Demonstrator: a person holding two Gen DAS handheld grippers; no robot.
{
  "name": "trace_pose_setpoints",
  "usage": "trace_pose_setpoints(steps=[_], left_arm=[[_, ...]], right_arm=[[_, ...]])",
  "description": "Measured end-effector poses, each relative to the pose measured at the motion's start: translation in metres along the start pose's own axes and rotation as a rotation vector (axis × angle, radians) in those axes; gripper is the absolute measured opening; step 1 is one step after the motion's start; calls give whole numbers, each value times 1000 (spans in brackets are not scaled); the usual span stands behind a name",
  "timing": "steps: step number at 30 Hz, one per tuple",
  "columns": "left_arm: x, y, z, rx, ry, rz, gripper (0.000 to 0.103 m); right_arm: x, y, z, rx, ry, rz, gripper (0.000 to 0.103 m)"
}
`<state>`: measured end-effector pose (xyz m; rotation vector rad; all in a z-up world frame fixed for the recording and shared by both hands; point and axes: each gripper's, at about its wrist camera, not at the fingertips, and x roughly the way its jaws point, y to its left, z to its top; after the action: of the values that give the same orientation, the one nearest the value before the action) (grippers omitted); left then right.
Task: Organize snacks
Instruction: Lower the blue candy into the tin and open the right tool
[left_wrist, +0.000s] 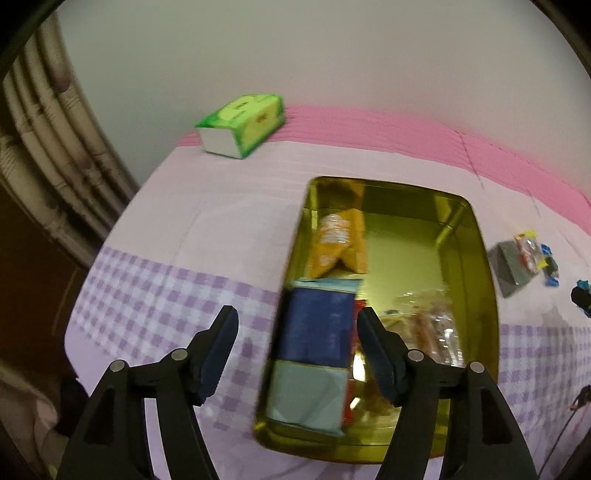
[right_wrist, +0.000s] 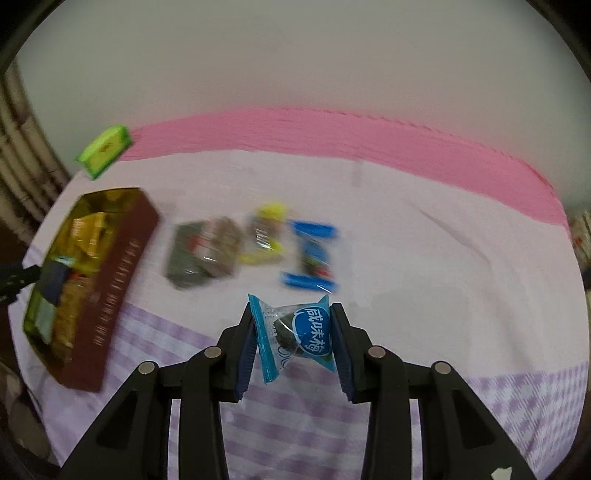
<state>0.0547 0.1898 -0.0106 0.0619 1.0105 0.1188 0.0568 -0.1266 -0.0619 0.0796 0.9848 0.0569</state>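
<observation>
While we look down the right gripper (right_wrist: 292, 341), the blue plum candy packet (right_wrist: 295, 338) sits between its pads, clear of the cloth-covered tabletop (right_wrist: 424, 258); jaws narrow, clamped on the wrapper sides. Left gripper (left_wrist: 297, 347) hangs over the gold tin (left_wrist: 476, 236), jaws wide, nothing gripped. Blue box (left_wrist: 317, 325) and orange pouch (left_wrist: 338, 243) lie along the tin's left wall. Three loose snacks (right_wrist: 255, 247) lie mid-table, right of the tin. Green tissue pack (left_wrist: 242, 123) at the far left corner. Right side and near edge are open.
</observation>
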Motion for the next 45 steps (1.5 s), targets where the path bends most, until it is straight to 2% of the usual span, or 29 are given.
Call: trace_pose_setpoints(steps=[5, 10, 16, 20, 25, 33, 45], left_arm=[[1, 26, -5, -59, -4, 56, 68], [4, 50, -10, -130, 2, 79, 68], [9, 64, -10, -172, 6, 111, 68], [12, 70, -9, -197, 16, 103, 70], [15, 73, -8, -200, 19, 123, 71], [18, 71, -9, -198, 33, 110, 71], [22, 69, -10, -190, 42, 99, 71]], right_arm=[[3, 56, 23, -96, -22, 80, 35], [12, 109, 43, -198, -43, 128, 35], [30, 158, 60, -295, -48, 146, 35], [51, 182, 69, -345, -23, 147, 35], [69, 199, 72, -392, 4, 131, 35], [89, 208, 70, -406, 43, 112, 36], [89, 204, 70, -373, 37, 123, 39]])
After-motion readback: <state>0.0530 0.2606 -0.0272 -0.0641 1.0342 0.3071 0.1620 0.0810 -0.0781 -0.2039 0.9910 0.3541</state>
